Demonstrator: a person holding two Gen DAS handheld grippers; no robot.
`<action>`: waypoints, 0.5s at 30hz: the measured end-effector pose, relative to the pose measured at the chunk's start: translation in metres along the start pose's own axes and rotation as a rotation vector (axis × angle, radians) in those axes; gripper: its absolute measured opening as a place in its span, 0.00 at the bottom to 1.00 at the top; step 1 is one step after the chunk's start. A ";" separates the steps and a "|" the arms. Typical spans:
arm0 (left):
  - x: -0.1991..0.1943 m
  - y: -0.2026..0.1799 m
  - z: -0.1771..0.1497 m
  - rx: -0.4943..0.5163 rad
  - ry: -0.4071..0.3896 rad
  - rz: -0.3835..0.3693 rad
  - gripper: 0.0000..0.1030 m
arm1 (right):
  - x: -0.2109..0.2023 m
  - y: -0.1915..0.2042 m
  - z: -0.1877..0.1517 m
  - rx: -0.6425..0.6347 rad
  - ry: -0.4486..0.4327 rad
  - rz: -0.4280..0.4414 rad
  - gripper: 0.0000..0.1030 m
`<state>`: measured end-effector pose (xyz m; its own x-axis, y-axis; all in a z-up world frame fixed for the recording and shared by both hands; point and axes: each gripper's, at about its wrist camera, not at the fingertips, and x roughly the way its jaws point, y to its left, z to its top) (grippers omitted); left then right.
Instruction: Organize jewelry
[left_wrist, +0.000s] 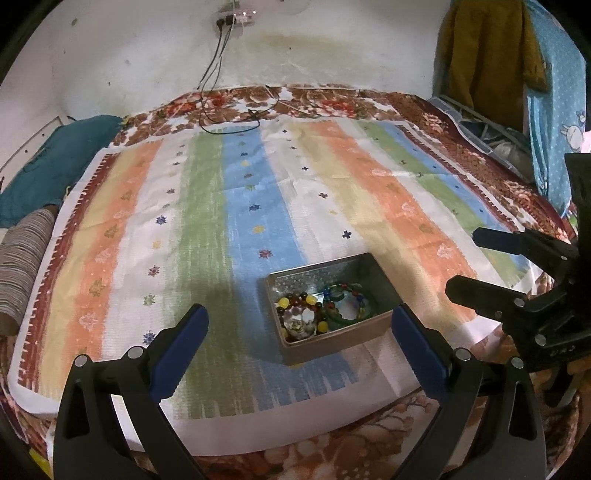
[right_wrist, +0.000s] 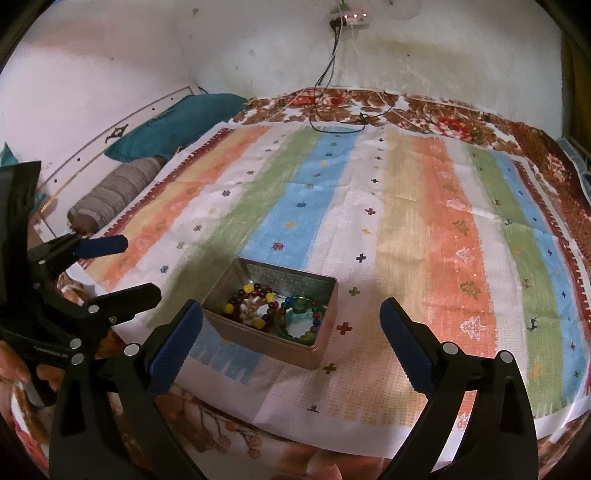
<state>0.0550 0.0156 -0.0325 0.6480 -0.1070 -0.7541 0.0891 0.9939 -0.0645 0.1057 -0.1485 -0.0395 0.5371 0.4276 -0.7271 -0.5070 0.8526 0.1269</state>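
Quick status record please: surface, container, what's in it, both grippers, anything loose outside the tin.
surface: striped cloth spread over a floral bedspread
container: open metal tin, no lid in view
contents: beaded bracelets, mixed colours, piled inside
left gripper: open, empty, above the cloth beside the tin
right gripper: open, empty, tin's near side between its fingers, apart
loose jewelry on cloth: none visible

Loads of open striped cloth (left_wrist: 258, 192) across the middle and top of both views, so a gripper can roam there freely. The only real bump is the metal tin (left_wrist: 334, 341) low centre, beads filling its near half. Cables (left_wrist: 221, 114) trail top centre, and pillows (right_wrist: 122, 192) crowd the left edge.
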 end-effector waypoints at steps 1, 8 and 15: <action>0.000 -0.001 0.000 0.003 -0.001 0.006 0.94 | 0.000 0.000 0.000 0.000 0.001 0.000 0.95; -0.002 0.000 -0.002 0.004 -0.009 0.021 0.94 | -0.006 -0.003 -0.004 0.013 -0.028 -0.007 0.95; -0.005 0.003 -0.003 -0.011 -0.017 0.028 0.94 | -0.002 -0.002 -0.005 0.002 -0.018 -0.015 0.95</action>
<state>0.0495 0.0195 -0.0309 0.6627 -0.0796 -0.7446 0.0625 0.9967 -0.0509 0.1024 -0.1527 -0.0418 0.5567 0.4196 -0.7169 -0.4971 0.8597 0.1172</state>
